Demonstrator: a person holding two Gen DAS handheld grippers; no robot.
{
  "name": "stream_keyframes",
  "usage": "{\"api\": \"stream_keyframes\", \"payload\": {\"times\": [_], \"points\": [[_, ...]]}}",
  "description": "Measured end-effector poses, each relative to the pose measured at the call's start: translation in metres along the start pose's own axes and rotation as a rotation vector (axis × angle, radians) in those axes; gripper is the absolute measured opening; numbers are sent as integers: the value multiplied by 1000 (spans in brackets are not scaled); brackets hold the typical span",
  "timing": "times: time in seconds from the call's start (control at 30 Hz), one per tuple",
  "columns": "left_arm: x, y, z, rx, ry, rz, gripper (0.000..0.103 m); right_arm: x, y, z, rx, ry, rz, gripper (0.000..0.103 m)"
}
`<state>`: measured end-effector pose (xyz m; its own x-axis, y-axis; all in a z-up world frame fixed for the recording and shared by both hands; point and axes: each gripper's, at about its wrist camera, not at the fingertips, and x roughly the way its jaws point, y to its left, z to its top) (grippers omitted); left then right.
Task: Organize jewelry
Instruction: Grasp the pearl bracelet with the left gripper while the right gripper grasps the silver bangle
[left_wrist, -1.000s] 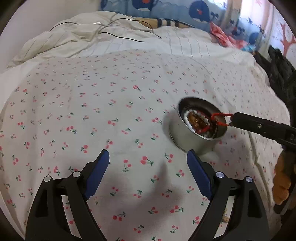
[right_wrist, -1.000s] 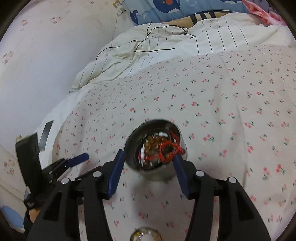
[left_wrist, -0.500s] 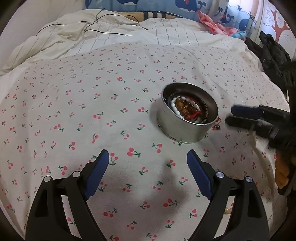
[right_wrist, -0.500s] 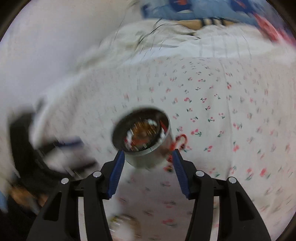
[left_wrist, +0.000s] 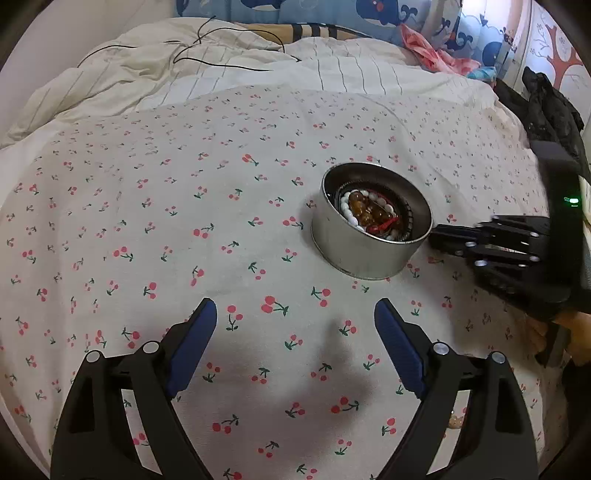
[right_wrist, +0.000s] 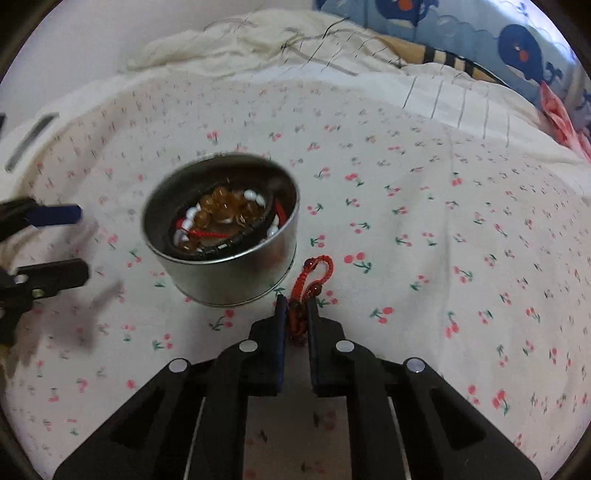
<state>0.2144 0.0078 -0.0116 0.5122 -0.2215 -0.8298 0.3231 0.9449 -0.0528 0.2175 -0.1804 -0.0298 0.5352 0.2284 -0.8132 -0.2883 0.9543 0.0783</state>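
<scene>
A round metal tin (right_wrist: 225, 236) is being carried by the cherry-print bedsheet (left_wrist: 184, 229), near the middle of the bed and well apart from every edge. It is being filled with amber, white and dark beaded bracelets (left_wrist: 373, 214) and a red cord.

The right gripper (right_wrist: 295, 301) is being held just beside the tin's near wall; its fingers (right_wrist: 279, 314) are being pressed almost together, clenched on a red braided cord bracelet (right_wrist: 314, 277). The bracelet's loop is being laid on the sheet outside the tin, close to the wall; whether it is touching cannot be told.

The left gripper (left_wrist: 295, 314) is being kept low over the sheet, fingers (left_wrist: 197, 332) spread wide and grasping nothing. Open sheet is being left ahead of it and to its left.

A rumpled striped duvet (left_wrist: 221, 74) with a thin black cable (left_wrist: 207, 55) is being seen behind, and dark clothing (left_wrist: 550, 110) at the bed's right edge. No readable writing is being shown anywhere.
</scene>
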Motion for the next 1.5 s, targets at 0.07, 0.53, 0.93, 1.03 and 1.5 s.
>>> {"api": "stream_keyframes", "payload": {"times": [0.07,0.53,0.93,1.03,1.5], "points": [[0,1,0,-4,-2,4,84,-12,-2,2,26,-29,23,11],[0,3,0,-6,7,8,85,-13,38,52,34,-43,95,57],[9,-28,-11,188,68,12,85,-77,33,-87,69,22,150,50],[12,-25,-11,166,76,29,85,-73,44,-102,70,23,161,45],[13,-34,-14,202,70,50,87,-76,50,-102,97,-43,218,3]]}}
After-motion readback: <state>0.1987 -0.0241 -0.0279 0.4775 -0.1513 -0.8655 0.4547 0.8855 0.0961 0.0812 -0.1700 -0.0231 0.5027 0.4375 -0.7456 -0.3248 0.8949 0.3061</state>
